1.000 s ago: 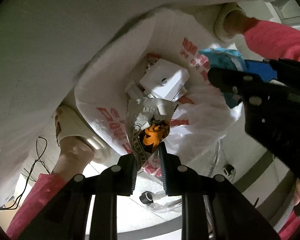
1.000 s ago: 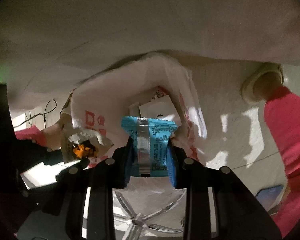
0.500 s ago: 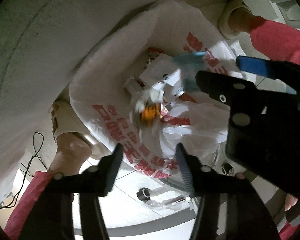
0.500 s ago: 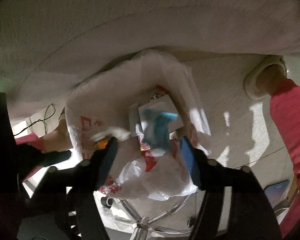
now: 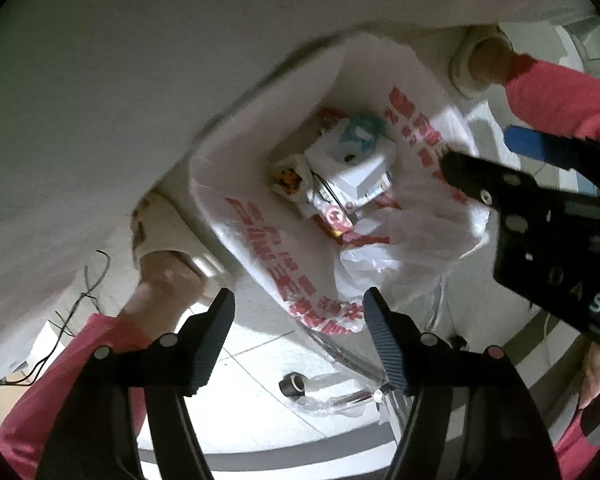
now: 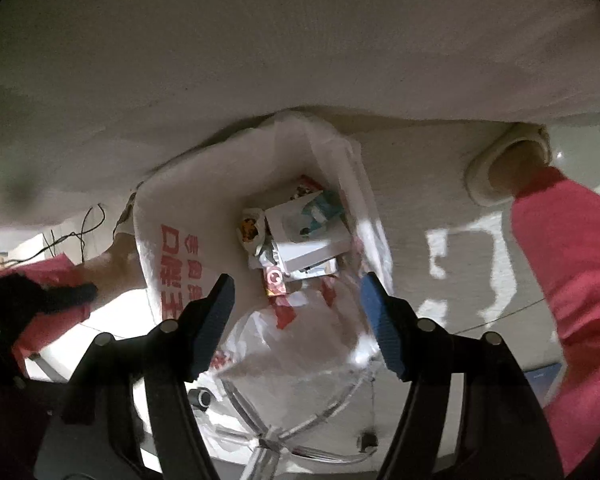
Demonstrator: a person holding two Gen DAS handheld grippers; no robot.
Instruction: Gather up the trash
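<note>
A white plastic bag (image 5: 268, 240) with red print stands open below both grippers. Inside it lie an orange-printed wrapper (image 5: 288, 176), a blue wrapper (image 5: 360, 132) and a white box (image 5: 360, 172). My left gripper (image 5: 300, 308) hangs above the bag's near rim, its jaws opening with nothing between them. In the right wrist view the same bag (image 6: 172, 248) holds the orange wrapper (image 6: 250, 230) and the blue wrapper (image 6: 320, 208) on the box (image 6: 308, 240). My right gripper (image 6: 296, 300) stands open and empty over the bag; its black body shows at the right of the left wrist view.
A person's pink trouser legs (image 6: 572, 264) and white slippers (image 5: 472, 68) flank the bag. A chair base with a black castor (image 5: 292, 384) stands under it on the pale floor. A black cable (image 5: 80, 312) trails at the left. A broad white surface (image 6: 300, 60) fills the top.
Both grippers opened and let go: the orange wrapper and the blue wrapper dropped into the bag. Both grippers have drawn up and away from the bag.
</note>
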